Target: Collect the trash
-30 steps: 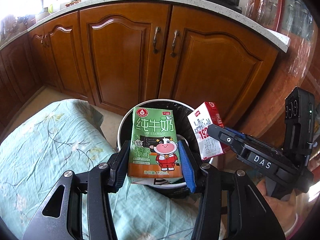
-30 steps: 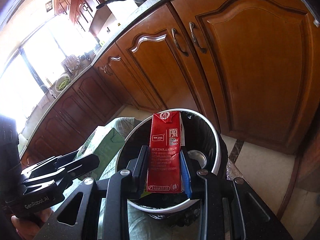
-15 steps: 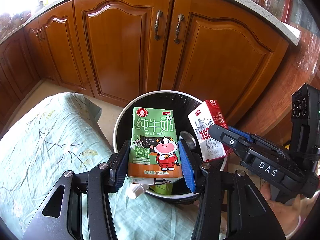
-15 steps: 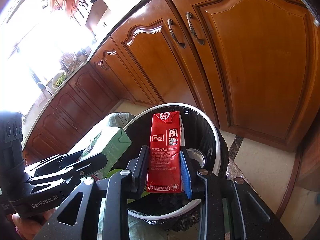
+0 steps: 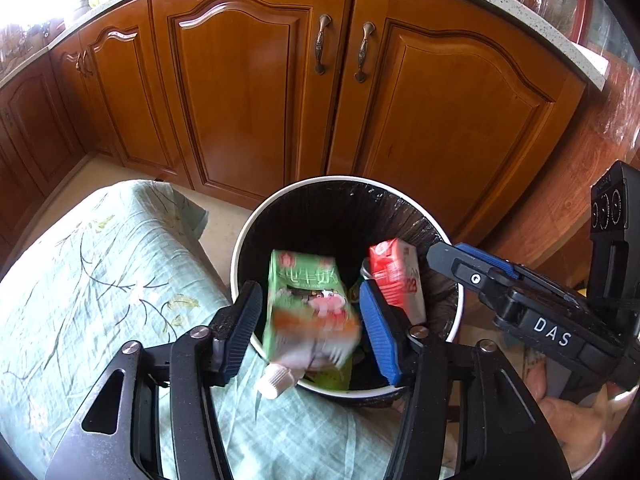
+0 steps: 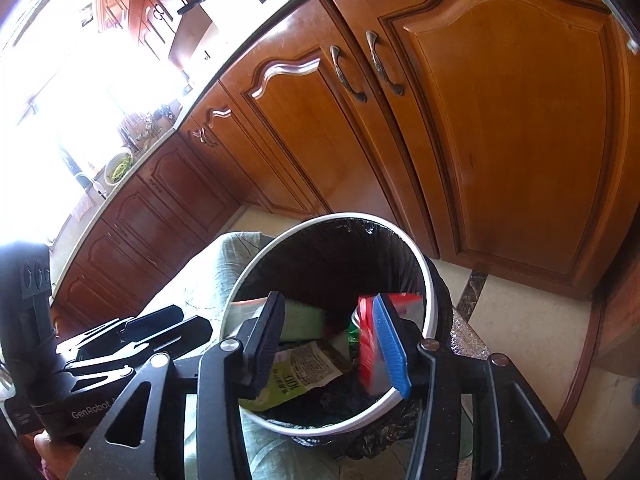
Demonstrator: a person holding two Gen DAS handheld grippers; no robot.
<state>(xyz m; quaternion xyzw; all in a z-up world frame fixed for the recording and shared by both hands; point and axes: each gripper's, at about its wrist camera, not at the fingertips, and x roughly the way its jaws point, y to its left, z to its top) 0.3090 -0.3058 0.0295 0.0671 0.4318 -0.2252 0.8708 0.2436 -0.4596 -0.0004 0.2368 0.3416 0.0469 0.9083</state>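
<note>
A round white trash bin [image 5: 242, 240] with a black liner stands on the floor below both grippers; its rim also shows in the right wrist view [image 6: 416, 256]. My left gripper [image 5: 310, 334] is open and the green milk carton [image 5: 308, 304] is blurred, dropping between its fingers into the bin. My right gripper [image 6: 334, 346] is open; the red carton [image 6: 366, 344] is blurred, falling beside its blue finger [image 6: 390, 344]. The red carton also shows in the left wrist view [image 5: 396, 276]. A green wrapper [image 6: 300, 372] lies inside the bin.
Brown wooden cabinet doors [image 5: 248, 92] with metal handles stand right behind the bin. A table edge with a pale green floral cloth [image 5: 92, 280] touches the bin's near left side. Beige floor tiles [image 6: 516, 320] lie to the right.
Both grippers have opened over the bin. The green carton and the red carton have left the fingers and are falling into the bin. Both cameras tilted further down.
</note>
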